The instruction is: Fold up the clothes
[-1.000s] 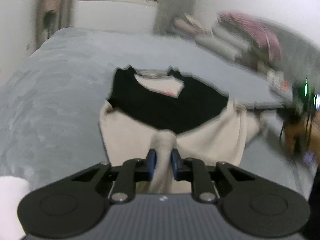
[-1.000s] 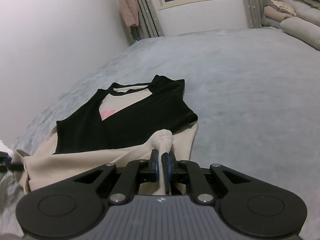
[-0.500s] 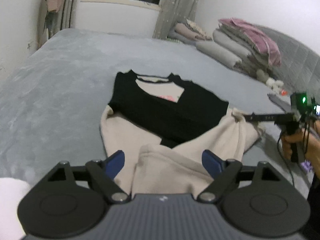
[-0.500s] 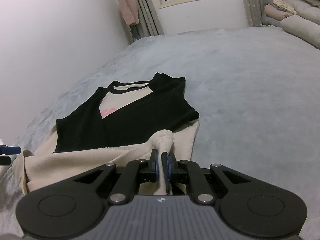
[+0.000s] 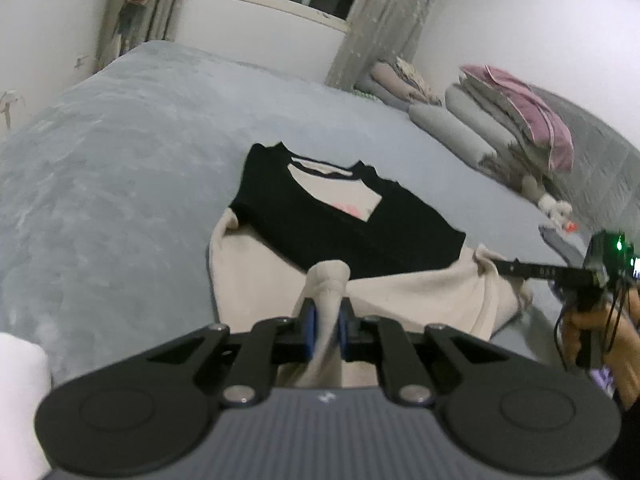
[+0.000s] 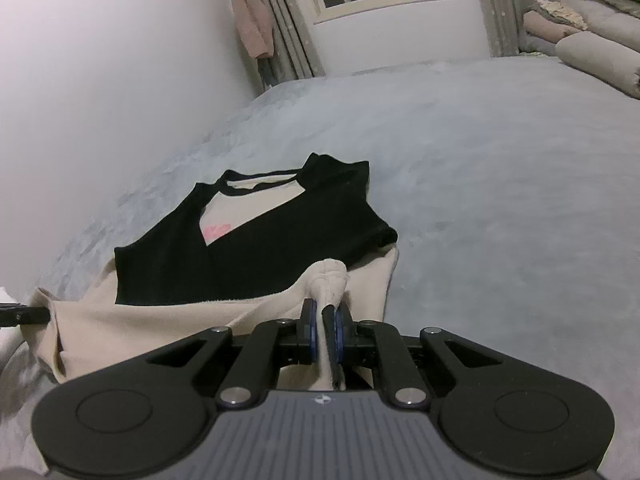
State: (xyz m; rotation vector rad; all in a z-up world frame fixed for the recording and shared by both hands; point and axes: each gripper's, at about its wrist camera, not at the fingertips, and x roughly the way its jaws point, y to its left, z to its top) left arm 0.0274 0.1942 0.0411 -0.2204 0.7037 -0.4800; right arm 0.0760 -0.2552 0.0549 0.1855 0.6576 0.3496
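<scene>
As it lies ahead, both tongs (image 5: 327,330) (image 6: 325,334) pinch the shirt (image 5: 348,236).

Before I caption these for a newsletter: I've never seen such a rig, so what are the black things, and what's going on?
They are two hand-held grippers, each with a camera looking along its fingers. One picture is from the left gripper, one from the right gripper. A black and beige shirt lies on a grey bed. Each gripper is shut on a bunch of the shirt's beige hem. In the left view, the right gripper also shows at the far edge, held by a hand. Pillows are stacked behind.
</scene>
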